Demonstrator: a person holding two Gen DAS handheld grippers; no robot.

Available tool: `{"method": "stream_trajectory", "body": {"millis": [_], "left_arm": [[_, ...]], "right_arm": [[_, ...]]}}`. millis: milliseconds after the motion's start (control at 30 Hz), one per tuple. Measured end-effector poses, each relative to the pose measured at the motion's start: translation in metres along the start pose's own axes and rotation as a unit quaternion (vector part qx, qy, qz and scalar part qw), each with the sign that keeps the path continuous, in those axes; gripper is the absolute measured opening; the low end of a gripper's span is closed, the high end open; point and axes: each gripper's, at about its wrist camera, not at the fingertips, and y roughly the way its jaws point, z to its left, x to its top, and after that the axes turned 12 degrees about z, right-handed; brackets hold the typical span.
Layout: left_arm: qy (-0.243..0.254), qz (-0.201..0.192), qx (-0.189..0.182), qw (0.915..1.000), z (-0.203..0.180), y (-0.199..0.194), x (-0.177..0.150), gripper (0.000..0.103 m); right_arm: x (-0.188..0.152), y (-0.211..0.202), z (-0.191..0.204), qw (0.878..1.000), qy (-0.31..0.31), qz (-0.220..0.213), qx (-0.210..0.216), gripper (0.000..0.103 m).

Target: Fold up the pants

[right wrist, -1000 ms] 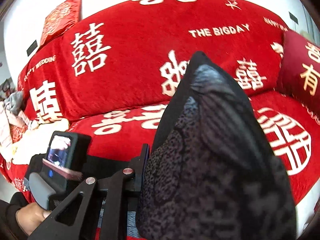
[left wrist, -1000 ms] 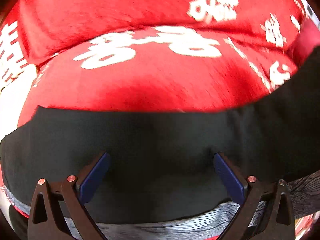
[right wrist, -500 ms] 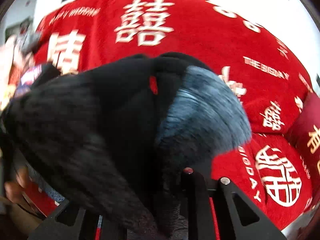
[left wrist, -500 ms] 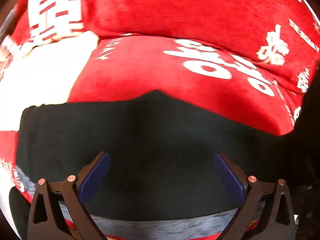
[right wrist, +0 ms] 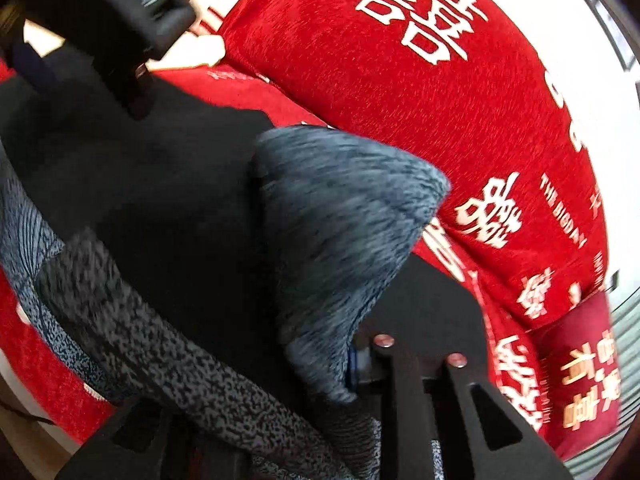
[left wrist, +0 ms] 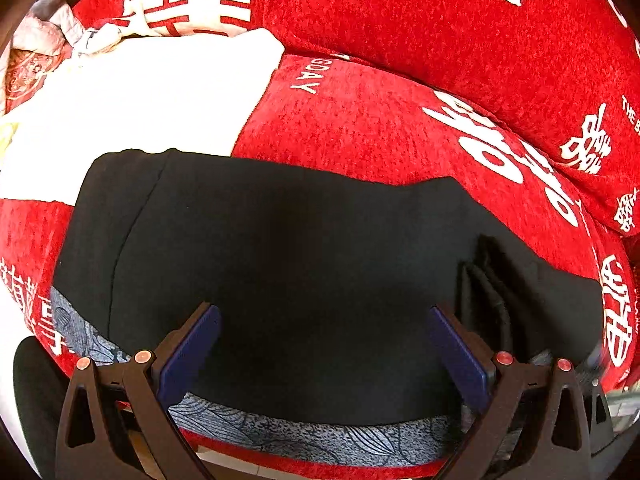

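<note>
**Spotter:** Two tongs, two different states. Your left gripper (left wrist: 322,314) hangs over the black pants (left wrist: 300,240) with its jaws wide apart. The blue pads (left wrist: 192,348) stand clear on either side and nothing is pinched between them.

**Operator:** And where do the pants lie?

**Spotter:** You have them spread across the red seat cushion (left wrist: 360,120), the one with white characters, in front of the matching back cushion (left wrist: 440,20). The far left corner of the pants overlaps a white cloth (left wrist: 160,100). Along the edge nearest you a strip of grey patterned lining (left wrist: 300,436) shows from under the black cloth. On the right side of your left view some dark folds are bunched up just beside the right finger.

**Operator:** What about my right hand?

**Spotter:** Your right gripper (right wrist: 256,360) points down at an angle toward the pants, and its jaws are opening. A fold of the pants, turned out to show its fleecy grey inside (right wrist: 344,216), lies between the fingers and drapes over the left one. You can see a sliver of blue pad beside the fleece on the right finger. Whether the pads press on the cloth at this moment I cannot tell.

**Operator:** Anything else near it?

**Spotter:** In your right view the other gripper's dark body sits at the upper left, above the black cloth. A darker red pillow with gold characters (right wrist: 580,360) sits at the right end of the seat.
</note>
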Motion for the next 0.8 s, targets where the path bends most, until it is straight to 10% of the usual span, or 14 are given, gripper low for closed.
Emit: {"method": "stream_trajectory", "body": {"millis": [100,367,667,800], "left_arm": [[0.010,-0.010,-0.002,0.9999,-0.006,-0.007,-0.001,0.103],[0.038,-0.026,-0.006,0.9989,-0.026,-0.028,-0.008,0.103],[0.151,-0.004,0.058,0.9869,-0.096,-0.009,-0.039,0.103],[0.145,0.043,0.065,0.9864,-0.086,0.020,-0.049,0.103]], "right_arm": [[-0.005,-0.018,-0.001,1.000,-0.002,-0.005,-0.006,0.081],[-0.031,-0.072,-0.084,0.975,0.099,-0.031,0.198,0.085],[-0.092,0.014,-0.174,0.886,0.298,0.070,0.348,0.087],[-0.105,0.019,-0.155,0.895,0.276,0.081,0.341,0.087]]}}
